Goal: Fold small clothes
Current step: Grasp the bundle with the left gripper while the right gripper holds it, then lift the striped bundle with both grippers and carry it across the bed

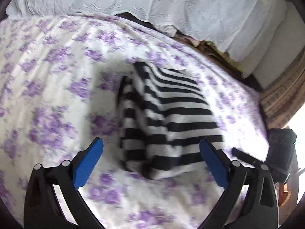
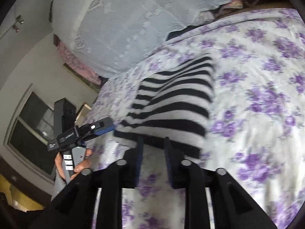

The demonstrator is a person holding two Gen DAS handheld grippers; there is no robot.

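Note:
A black-and-white striped garment (image 1: 171, 118) lies folded in layers on a white bedsheet with purple flowers (image 1: 47, 95). My left gripper (image 1: 151, 152) hovers just short of its near edge, open wide, with nothing between its blue pads (image 1: 89, 164). In the right wrist view the striped garment (image 2: 171, 103) lies ahead of my right gripper (image 2: 154, 148). Its blue pads (image 2: 140, 152) stand a narrow gap apart, with the garment's dark hem at their tips, and they do not press on it. The left gripper (image 2: 103, 126) also shows there, held by a hand (image 2: 82, 164) beside the garment's left edge.
A pale lace-covered bolster (image 1: 152, 2) runs along the far side of the bed, with brown fabric (image 1: 207, 47) showing under it. A woven brown surface (image 1: 282, 95) lies past the bed's right edge. A dark window (image 2: 30, 126) and a wall are left of the bed.

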